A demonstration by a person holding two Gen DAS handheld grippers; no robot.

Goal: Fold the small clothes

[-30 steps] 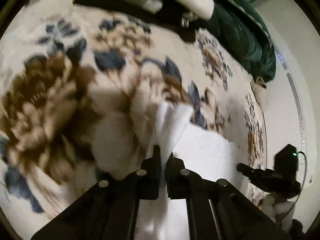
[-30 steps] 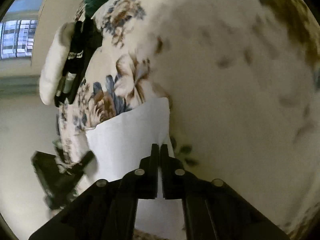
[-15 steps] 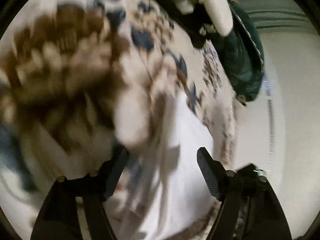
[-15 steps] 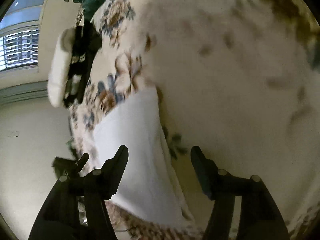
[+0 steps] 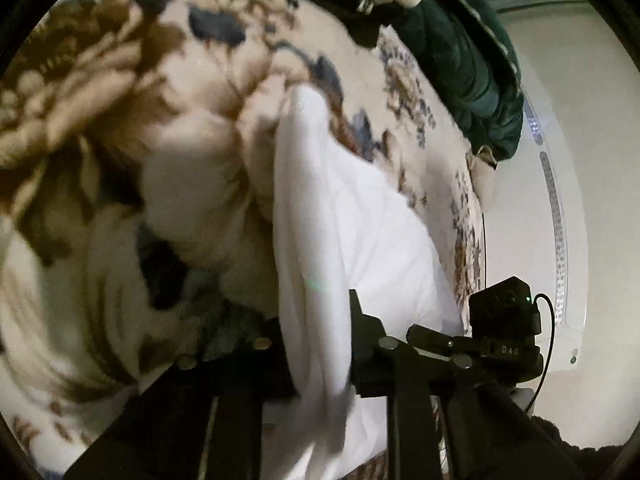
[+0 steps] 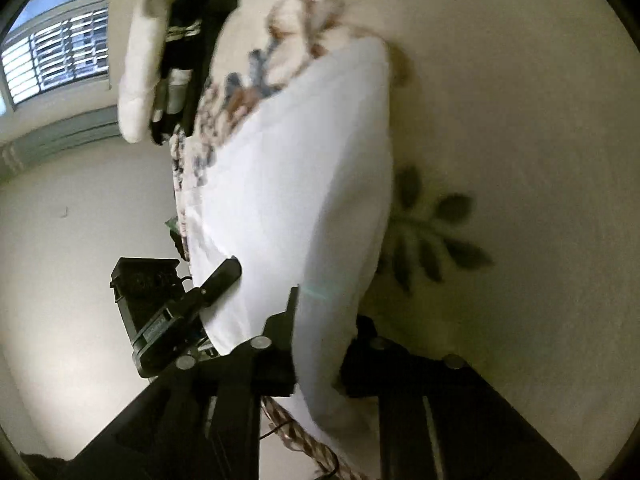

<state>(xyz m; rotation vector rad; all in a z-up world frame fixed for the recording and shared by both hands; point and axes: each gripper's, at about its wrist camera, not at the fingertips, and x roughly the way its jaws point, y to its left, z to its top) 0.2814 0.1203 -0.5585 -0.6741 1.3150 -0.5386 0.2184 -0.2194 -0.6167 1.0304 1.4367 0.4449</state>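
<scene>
A white garment (image 5: 352, 232) lies on a floral blanket (image 5: 120, 128), folded into a long shape. My left gripper (image 5: 320, 340) has its jaws closed on the garment's near edge, with white cloth bunched between the fingers. My right gripper (image 6: 320, 344) likewise grips the white garment (image 6: 304, 184) at its near edge. Each gripper shows in the other's view: the right one (image 5: 500, 344) in the left wrist view, the left one (image 6: 180, 304) in the right wrist view.
A dark green bundle of cloth (image 5: 472, 68) and a pile of black and white items (image 6: 176, 52) lie at the far end of the blanket. A window with blinds (image 6: 52, 60) and pale walls lie beyond the bed's edge.
Both grippers opened half a second ago, letting go of the cloth, then moved along it and closed again on its near edge.
</scene>
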